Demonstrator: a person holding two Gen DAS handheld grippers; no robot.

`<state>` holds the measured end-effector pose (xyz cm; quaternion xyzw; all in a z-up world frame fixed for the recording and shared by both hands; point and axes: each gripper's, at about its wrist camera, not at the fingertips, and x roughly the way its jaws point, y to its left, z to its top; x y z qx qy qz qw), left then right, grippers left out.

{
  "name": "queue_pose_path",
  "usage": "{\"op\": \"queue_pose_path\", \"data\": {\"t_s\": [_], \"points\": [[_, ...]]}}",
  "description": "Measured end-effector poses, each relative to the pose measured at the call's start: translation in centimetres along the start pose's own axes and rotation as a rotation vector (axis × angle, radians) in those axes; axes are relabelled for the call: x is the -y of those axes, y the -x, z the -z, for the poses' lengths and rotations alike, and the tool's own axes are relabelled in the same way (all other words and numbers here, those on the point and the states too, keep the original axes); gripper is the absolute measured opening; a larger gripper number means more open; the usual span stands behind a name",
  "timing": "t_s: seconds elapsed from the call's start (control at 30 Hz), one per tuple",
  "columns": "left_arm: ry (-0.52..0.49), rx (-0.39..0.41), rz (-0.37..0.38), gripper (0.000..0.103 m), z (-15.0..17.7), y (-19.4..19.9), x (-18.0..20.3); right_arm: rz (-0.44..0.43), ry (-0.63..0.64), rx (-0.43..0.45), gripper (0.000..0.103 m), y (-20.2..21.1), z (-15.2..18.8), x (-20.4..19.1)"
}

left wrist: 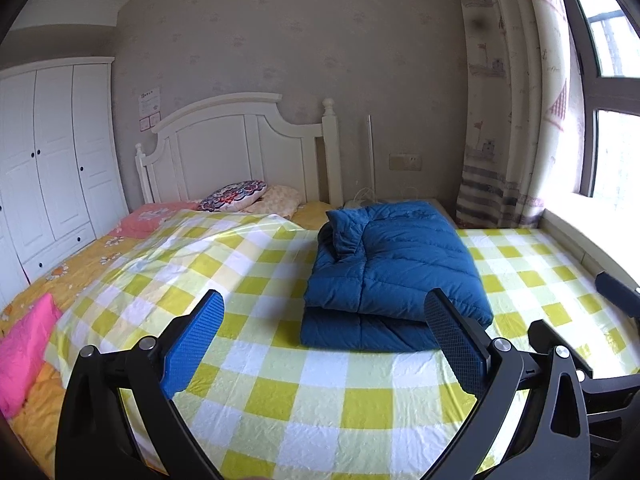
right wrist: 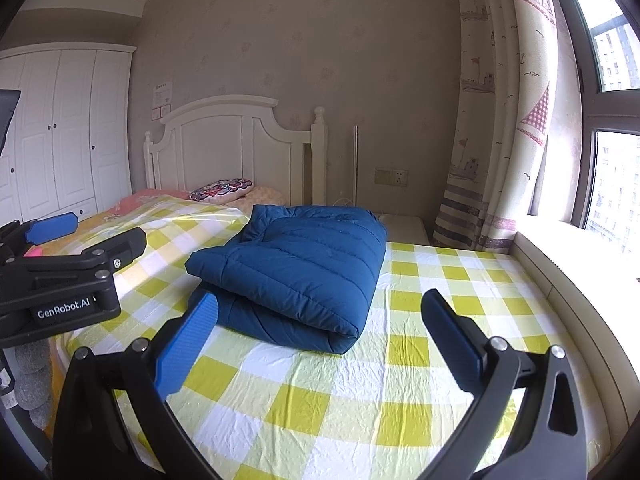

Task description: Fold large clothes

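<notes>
A: Ground first. Where does the blue padded jacket [left wrist: 394,264] sit?

B: Folded into a thick block on the yellow-checked sheet [left wrist: 312,396], toward the far half of the bed. Folded edge faces the cameras; collar end points at the white headboard [left wrist: 236,148].

A: Open room around it?

B: Bare checked sheet on the near side and to the right, running out to the pale ledge [right wrist: 560,280] under the window [right wrist: 616,176]. To the left, more sheet, then an orange floral cover [left wrist: 88,256] and a pink pillow [left wrist: 24,352] at the bed's left edge. A patterned cushion [left wrist: 234,194] lies near the headboard, apart from the jacket.

A: Left gripper [left wrist: 326,344]?

B: Jaws spread wide, nothing between them. Blue pads hang above the sheet just short of the jacket's near edge. Contact with the jacket: cannot tell; the right pad overlaps its corner in the left wrist view.

A: Right gripper [right wrist: 320,340]?

B: Also wide open and empty. Its left finger overlaps the jacket's near left corner in the right wrist view; touching or not, unclear.

A: Any writing?

B: "GenRobot.AI" in white on the left gripper's black body, seen from the right wrist. Papers [right wrist: 162,98] on the wall by the white wardrobe [right wrist: 60,132] are too small to read.
</notes>
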<state>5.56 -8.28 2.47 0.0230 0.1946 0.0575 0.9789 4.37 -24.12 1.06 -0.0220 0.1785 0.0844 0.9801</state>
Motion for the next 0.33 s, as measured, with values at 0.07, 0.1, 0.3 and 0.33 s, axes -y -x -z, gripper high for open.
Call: {"op": "queue_pose_path", "data": {"t_s": [0.07, 0.1, 0.3, 0.33], "points": [[-0.007, 0.031, -0.005, 0.099, 0.5, 0.2, 0.1, -0.004, 0.007, -0.009, 0.101, -0.2, 0.2, -0.1], [-0.034, 0.027, 0.011, 0.099, 0.7, 0.0, 0.4, -0.005, 0.012, -0.016, 0.101, -0.4, 0.4, -0.2], [0.007, -0.241, 0.064, 0.099, 1.5, -5.1, -1.5, -0.02, 0.016, -0.078, 0.101, -2.1, 1.5, -0.2], [0.04, -0.251, 0.06, 0.099, 1.6, -5.6, -2.3, -0.011, 0.013, -0.089, 0.101, -2.4, 1.6, 0.1]]}}
